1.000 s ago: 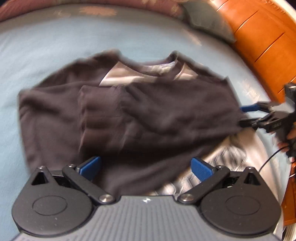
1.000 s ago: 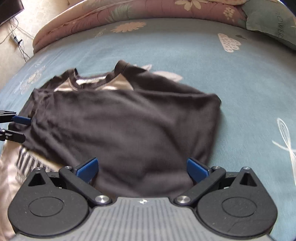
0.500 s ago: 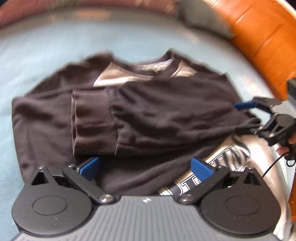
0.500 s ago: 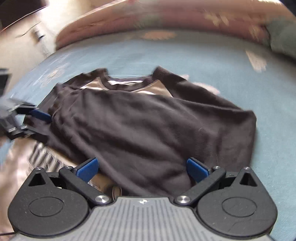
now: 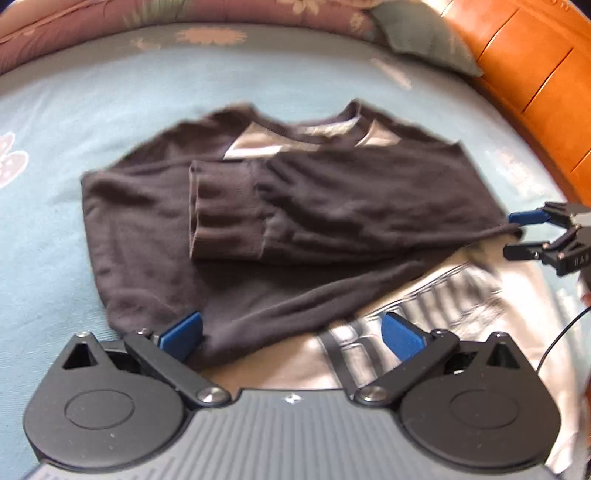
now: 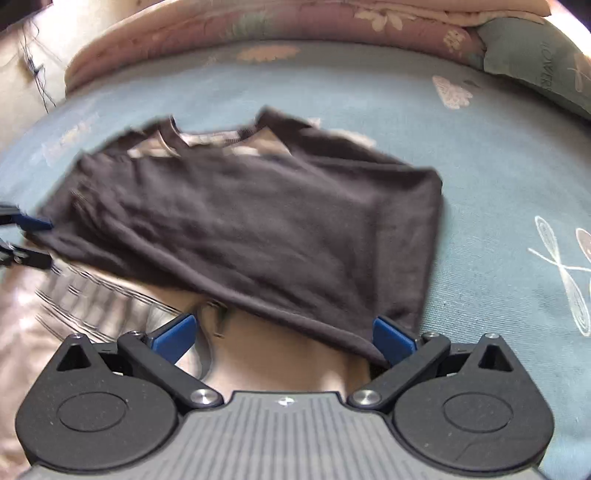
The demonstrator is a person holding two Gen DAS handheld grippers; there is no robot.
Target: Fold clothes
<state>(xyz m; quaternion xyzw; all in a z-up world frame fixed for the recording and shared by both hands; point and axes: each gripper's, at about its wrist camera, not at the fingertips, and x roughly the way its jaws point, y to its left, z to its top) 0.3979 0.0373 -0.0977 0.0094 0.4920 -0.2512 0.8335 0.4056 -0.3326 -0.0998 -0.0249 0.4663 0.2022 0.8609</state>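
A dark sweater (image 5: pixel 332 229) with a pale printed front (image 5: pixel 443 295) lies flat on the blue bedsheet (image 5: pixel 92 103). One dark sleeve with a ribbed cuff (image 5: pixel 225 214) is folded across the chest. My left gripper (image 5: pixel 291 334) is open at the sweater's near edge, its pads either side of the cloth and holding nothing. My right gripper (image 6: pixel 282 336) is open too, low over the pale front and the dark sleeve's hem (image 6: pixel 295 317). In the left wrist view, the right gripper (image 5: pixel 517 234) stands beside the folded sleeve's right edge. The left gripper (image 6: pixel 26 240) shows at the left edge of the right wrist view.
An orange wooden headboard (image 5: pixel 535 74) runs along the bed's right side, with a green pillow (image 5: pixel 424 37) against it. A pink floral quilt (image 6: pixel 258 22) lies rolled along the far edge. Bare floor with cables (image 6: pixel 29 70) shows past the bed's left corner.
Both wrist views have drawn back from the sweater, so more of the pale printed front shows below the dark sleeve. Both grippers stay open throughout.
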